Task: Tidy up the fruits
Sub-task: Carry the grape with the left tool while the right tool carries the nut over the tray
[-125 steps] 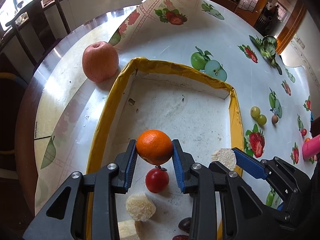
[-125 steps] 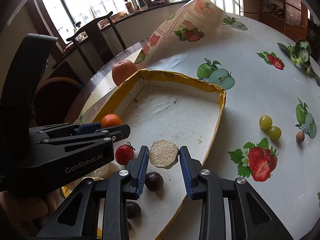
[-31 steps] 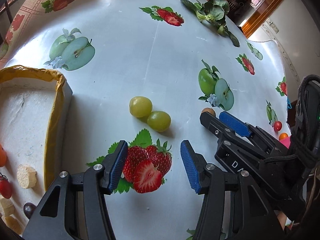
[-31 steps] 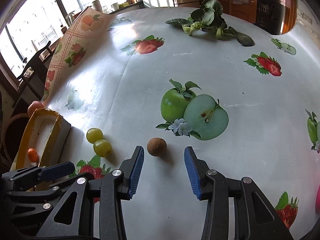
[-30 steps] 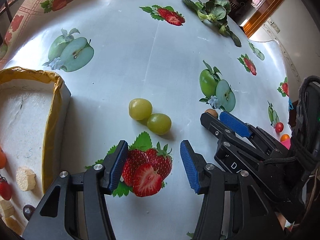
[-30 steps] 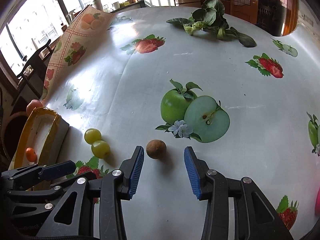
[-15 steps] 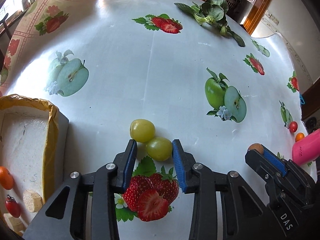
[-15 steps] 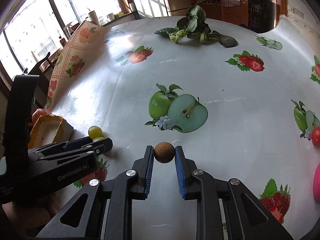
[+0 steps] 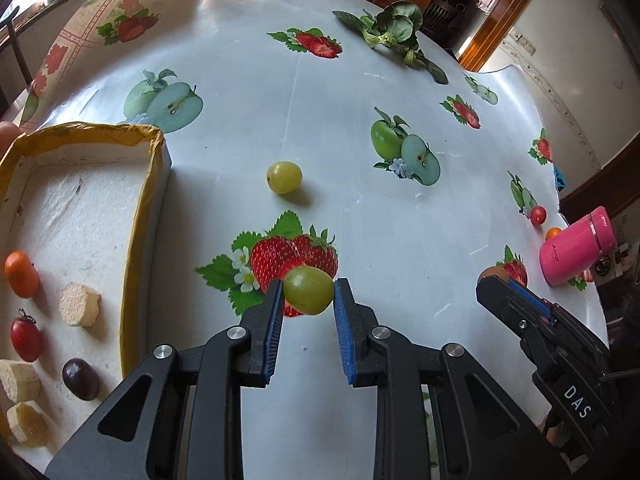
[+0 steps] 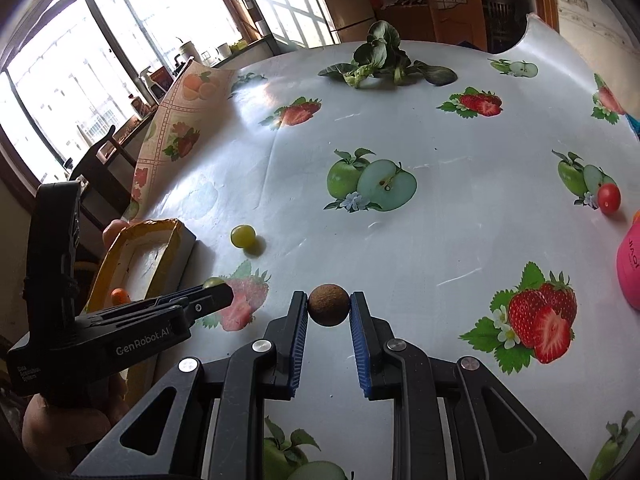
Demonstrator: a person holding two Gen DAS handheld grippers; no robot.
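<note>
Fruit is partly sorted, by my reckoning; my left hand-held gripper (image 9: 308,300) is closed on a green grape (image 9: 308,289) and lifted above the table (image 9: 340,60), and my right hand-held gripper (image 10: 329,320) pinches a small brown round fruit (image 10: 328,304) between its blue pads; both, I judge, are bound for the tray (image 9: 138,216) at my left; still loose on the table are a second green grape (image 9: 284,177), a cherry tomato (image 9: 538,215) and a small orange fruit (image 9: 553,233) beside the pink cup (image 9: 577,245), well apart from the tray; an apple shows only as a sliver behind the tray's far corner, so I cannot tell much of it; leafy greens (image 9: 390,30) lie at the far edge.

Inside the tray sit a small orange (image 9: 21,274), a red cherry tomato (image 9: 26,339), a dark grape (image 9: 81,379), and three pale cut chunks (image 9: 79,304), apart from one another along the near end; the far end is bare white.
</note>
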